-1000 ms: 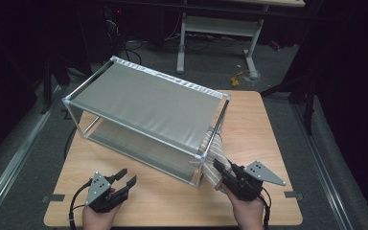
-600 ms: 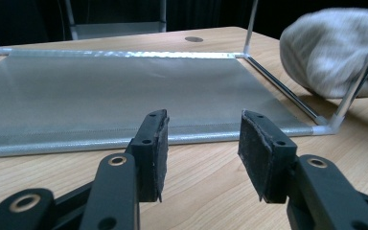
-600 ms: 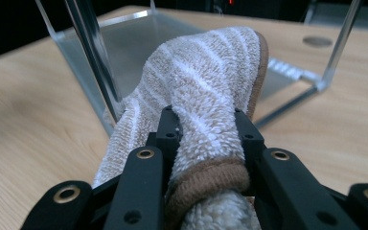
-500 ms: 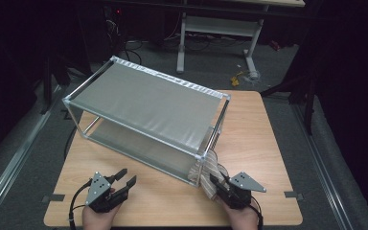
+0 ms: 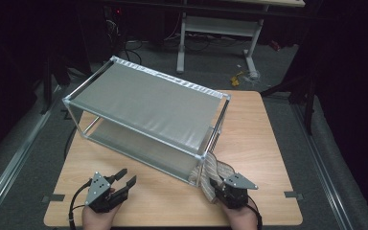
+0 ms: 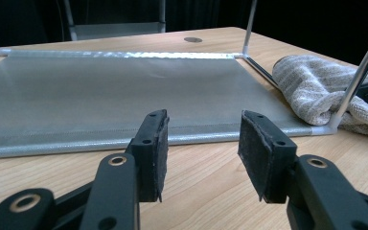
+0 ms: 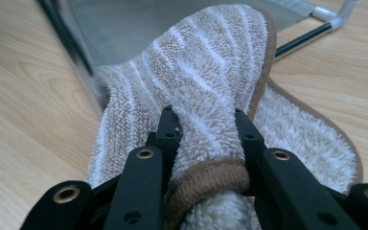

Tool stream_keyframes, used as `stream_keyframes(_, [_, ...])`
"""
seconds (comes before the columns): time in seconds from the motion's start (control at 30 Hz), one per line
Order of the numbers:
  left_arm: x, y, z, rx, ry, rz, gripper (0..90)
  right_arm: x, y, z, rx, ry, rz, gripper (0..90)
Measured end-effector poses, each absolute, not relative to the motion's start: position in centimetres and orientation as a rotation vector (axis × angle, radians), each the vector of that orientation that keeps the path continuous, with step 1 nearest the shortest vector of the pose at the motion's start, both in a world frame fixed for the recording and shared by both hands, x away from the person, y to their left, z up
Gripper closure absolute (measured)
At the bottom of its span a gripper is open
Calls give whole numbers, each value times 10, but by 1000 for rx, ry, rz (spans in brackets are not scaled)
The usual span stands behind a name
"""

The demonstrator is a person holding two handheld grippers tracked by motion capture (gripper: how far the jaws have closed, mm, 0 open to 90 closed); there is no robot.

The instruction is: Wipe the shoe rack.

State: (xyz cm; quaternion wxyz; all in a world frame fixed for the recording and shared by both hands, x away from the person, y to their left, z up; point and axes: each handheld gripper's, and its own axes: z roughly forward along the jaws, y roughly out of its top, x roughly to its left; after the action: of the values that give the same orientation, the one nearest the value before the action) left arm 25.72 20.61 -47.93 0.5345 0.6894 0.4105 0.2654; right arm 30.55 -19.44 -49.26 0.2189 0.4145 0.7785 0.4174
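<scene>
We have the striped plush slipper (image 7: 206, 96) pinched in our right tongs (image 7: 206, 143) and lowered to the table (image 5: 268, 134) at the near corner of the fabric shoe rack (image 5: 148, 98), not yet shelved, while our left tongs (image 6: 202, 143) hover half-open and empty.

Lab: dark room, desk frame (image 5: 215, 36), cables (image 5: 134, 45)

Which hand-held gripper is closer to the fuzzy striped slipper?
The right one. The right hand-held gripper is clamped on the slipper by the rack's corner. The left hand-held gripper sits open, apart from it, along the table's near edge.
</scene>
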Motion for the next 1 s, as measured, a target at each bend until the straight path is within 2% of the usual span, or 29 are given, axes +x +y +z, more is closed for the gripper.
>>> stream_keyframes(0.3, [256, 206, -479, 1638, 978, 636, 535, 337, -199, -493, 1166, 2130, 1063, 714])
stream_keyframes(0.77, [256, 206, -480, 1637, 979, 622, 537, 415, -214, -489, 1270, 2022, 973, 714])
stream_keyframes(1.0, [256, 207, -479, 1634, 979, 624, 536, 427, -216, -487, 1269, 2035, 951, 715])
